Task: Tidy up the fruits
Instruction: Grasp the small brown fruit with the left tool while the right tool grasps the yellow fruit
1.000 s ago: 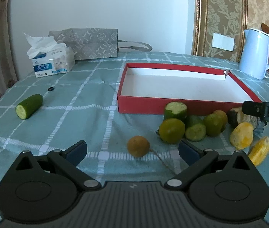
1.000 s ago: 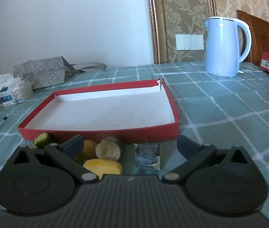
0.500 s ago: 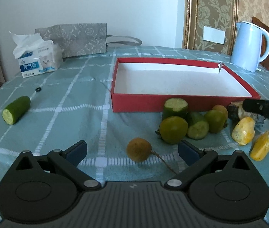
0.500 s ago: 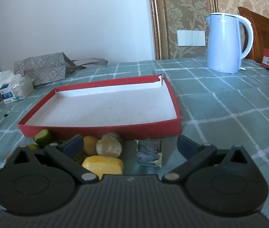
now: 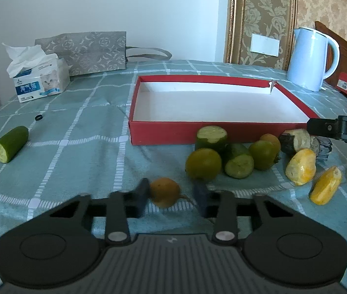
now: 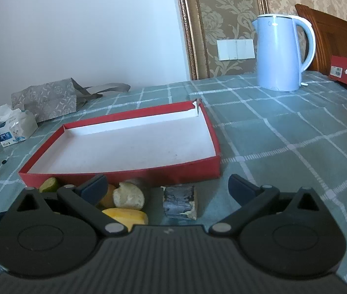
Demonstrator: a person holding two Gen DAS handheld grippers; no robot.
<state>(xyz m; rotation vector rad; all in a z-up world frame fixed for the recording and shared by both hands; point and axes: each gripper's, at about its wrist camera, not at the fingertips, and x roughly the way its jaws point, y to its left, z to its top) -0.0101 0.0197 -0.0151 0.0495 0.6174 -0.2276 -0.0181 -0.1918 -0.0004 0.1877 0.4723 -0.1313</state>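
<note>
Left gripper (image 5: 171,196) clamps a small orange fruit (image 5: 165,191); lifted toward the twelve-o'clock red tray (image 5: 173,132), the round fruit may slip.

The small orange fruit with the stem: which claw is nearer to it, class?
Left. The left claw is shut on the orange fruit; the right claw stands open by the red box.

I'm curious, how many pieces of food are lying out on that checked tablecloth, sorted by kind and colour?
Green cucumber pieces: 3
Green round fruits: 2
Orange round fruits: 2
Yellow pieces: 2
Dark-skinned chunks: 2
Total: 11
</note>
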